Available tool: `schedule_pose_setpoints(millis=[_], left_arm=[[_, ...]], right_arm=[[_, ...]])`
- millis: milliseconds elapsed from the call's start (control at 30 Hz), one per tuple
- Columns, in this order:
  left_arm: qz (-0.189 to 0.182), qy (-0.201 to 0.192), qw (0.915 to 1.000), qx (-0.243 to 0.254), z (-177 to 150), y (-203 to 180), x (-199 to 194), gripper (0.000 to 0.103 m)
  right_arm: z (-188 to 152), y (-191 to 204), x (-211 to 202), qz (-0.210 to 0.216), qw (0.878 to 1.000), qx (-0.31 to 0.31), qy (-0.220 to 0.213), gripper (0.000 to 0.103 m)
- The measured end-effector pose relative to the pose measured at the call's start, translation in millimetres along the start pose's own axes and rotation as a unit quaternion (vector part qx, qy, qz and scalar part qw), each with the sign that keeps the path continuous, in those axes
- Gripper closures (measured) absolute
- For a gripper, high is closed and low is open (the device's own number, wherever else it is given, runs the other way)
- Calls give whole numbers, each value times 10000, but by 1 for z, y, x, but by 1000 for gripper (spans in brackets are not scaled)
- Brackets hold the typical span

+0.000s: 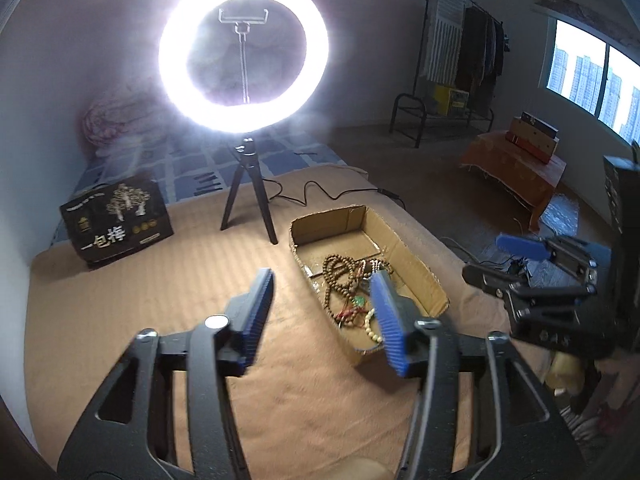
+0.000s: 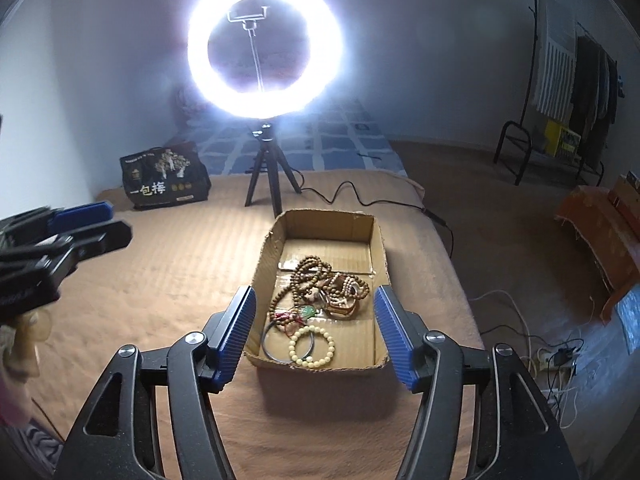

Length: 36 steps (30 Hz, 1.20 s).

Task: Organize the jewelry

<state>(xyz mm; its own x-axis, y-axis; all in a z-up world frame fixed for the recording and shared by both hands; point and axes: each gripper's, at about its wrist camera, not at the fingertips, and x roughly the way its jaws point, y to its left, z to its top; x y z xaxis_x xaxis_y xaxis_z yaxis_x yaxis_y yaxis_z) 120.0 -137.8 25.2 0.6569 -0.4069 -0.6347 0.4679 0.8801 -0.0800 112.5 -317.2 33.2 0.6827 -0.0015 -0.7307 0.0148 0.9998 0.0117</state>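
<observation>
Both wrist views, start of sorting. Left tongs [image 1: 322, 312] and right tongs [image 2: 314, 330] are released, jaws spread wide, each empty and hovering above the bed [image 2: 160, 272]. The jewelry lies heaped in an open cardboard box [image 2: 320, 216] on the bed: a long wooden bead strand [image 2: 308, 276] tangled with smaller pieces, a cream bracelet [image 2: 312, 346] overlapping a dark bangle [image 2: 272, 334] nearest the front wall. Likely risks: lifting the strand would probably drag snagged neighbours out with it; the light box may slide or tip on the soft bedding if a tong presses its wall.
</observation>
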Motion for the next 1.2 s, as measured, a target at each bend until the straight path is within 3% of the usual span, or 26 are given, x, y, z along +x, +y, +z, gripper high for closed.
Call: schedule_pose_setpoints(millis=[167, 267, 400, 733, 800, 833, 967, 1200], left_arm=[[58, -68, 9999, -118, -17, 1, -20, 32], [157, -86, 9998, -67, -27, -1, -26, 21], [373, -19, 9993, 8, -39, -4, -27, 21], [717, 0, 9971, 239, -53, -9, -29, 20], [709, -51, 9972, 252, -54, -11, -32, 4], [685, -106, 9973, 252, -54, -12, -35, 1], [706, -282, 9966, 328, -54, -18, -43, 1], [758, -217, 9961, 398, -56, -21, -40, 1]], right_arm=[[-4, 7, -7, -60, 9999, 12, -129, 33], [-6, 11, -11, -46, 9998, 34, -199, 33], [-9, 14, -13, -122, 9994, 43, -315, 25], [-11, 12, -16, -231, 9984, 130, -491, 23], [-11, 11, -20, -222, 9981, 159, -552, 23], [-12, 10, -21, -229, 9979, 164, -580, 23], [-13, 8, -23, -314, 9974, 165, -623, 22], [-12, 5, -19, -361, 9974, 193, -601, 22]])
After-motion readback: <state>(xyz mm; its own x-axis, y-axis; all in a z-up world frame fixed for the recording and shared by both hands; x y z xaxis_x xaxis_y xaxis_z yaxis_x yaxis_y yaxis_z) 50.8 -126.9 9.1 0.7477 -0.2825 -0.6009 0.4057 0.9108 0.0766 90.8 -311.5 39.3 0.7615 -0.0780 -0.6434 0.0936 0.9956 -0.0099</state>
